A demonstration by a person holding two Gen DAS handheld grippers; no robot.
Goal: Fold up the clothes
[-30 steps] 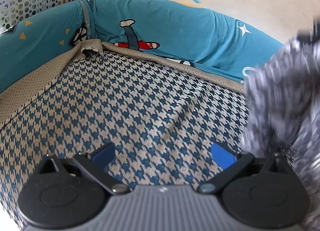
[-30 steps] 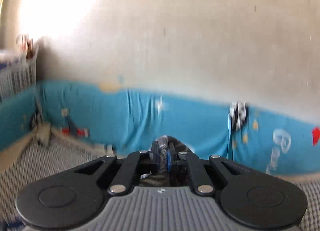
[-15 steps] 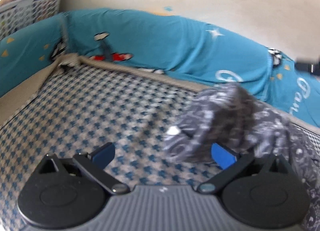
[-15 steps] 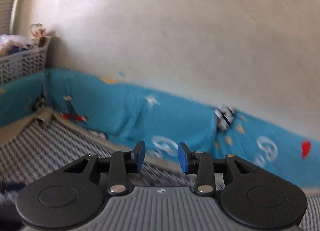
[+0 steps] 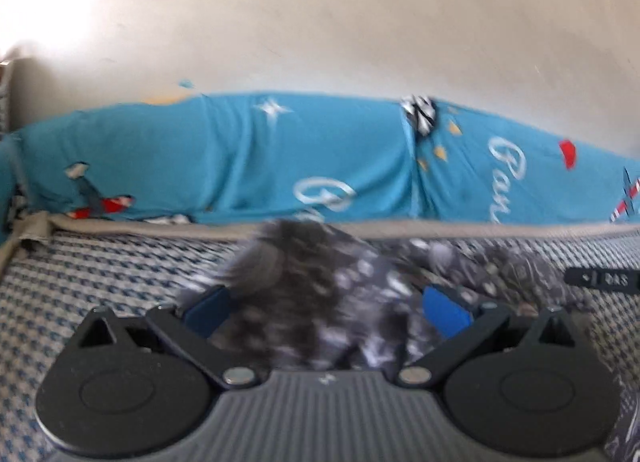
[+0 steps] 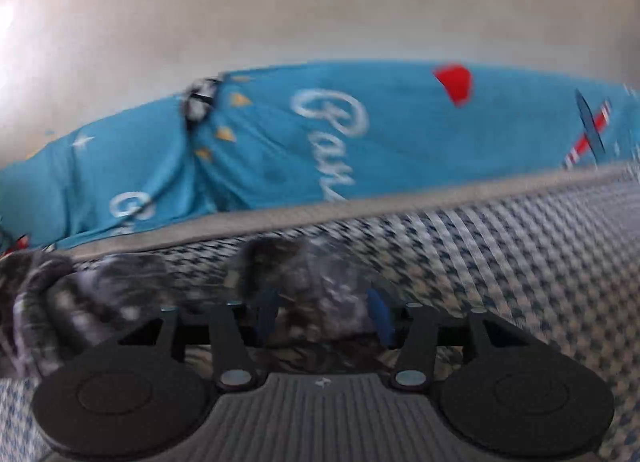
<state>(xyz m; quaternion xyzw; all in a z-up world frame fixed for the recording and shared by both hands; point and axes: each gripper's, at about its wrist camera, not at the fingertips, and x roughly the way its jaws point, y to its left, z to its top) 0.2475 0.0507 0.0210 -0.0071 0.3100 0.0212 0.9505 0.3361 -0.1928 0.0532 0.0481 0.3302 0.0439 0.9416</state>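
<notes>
Both jaws wide, left hand-held gripper (image 5: 326, 304) and right hand-held gripper (image 6: 322, 314) straddle the crumpled grey garment (image 5: 320, 278) on the bed (image 6: 520, 262), seemingly lining up grips.

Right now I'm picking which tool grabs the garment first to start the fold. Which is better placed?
Left, narrowly. The left tool is open wide with the garment bunched between its fingers. The right tool also straddles cloth, but only a small end of it; the bulk lies off to its left.
</notes>
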